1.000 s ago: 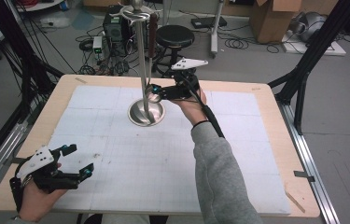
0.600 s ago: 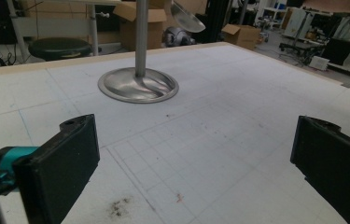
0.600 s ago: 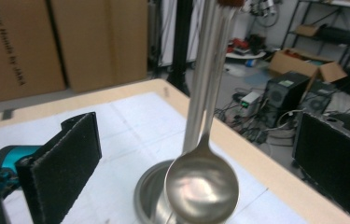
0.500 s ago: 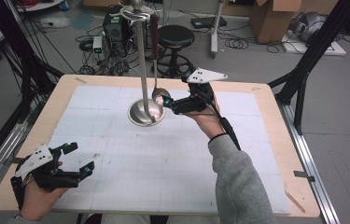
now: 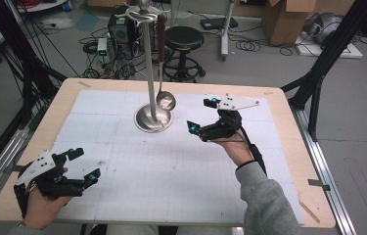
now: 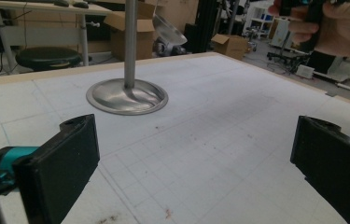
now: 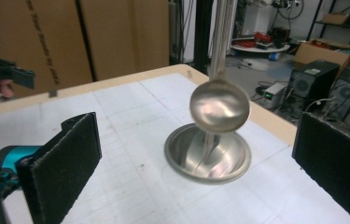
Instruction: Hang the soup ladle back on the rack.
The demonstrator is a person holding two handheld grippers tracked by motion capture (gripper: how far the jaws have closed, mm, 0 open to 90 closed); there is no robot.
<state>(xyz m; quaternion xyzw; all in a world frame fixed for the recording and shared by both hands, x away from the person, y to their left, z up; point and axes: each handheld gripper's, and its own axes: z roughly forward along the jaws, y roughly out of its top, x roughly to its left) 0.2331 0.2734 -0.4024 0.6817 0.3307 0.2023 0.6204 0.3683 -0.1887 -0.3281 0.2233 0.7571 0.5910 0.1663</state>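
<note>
A steel stand with a round dished base and a tall pole stands at the back middle of the white mat. From its top hook hangs a ladle with a dark handle, its bowl just above the base. My right gripper hovers open to the right of the stand, with nothing between its jaws. In the right gripper view the ladle's bowl hangs slightly blurred over the base, beyond the open gripper. My left gripper stands open and empty at the near left. It faces the base.
The white gridded mat covers most of the wooden table. Behind the table are a black stool, cables, a computer case and cardboard boxes. Black frame legs flank both sides.
My right gripper has drawn back to the right, away from the stand's base and the ladle's bowl. The left gripper has stayed put.
</note>
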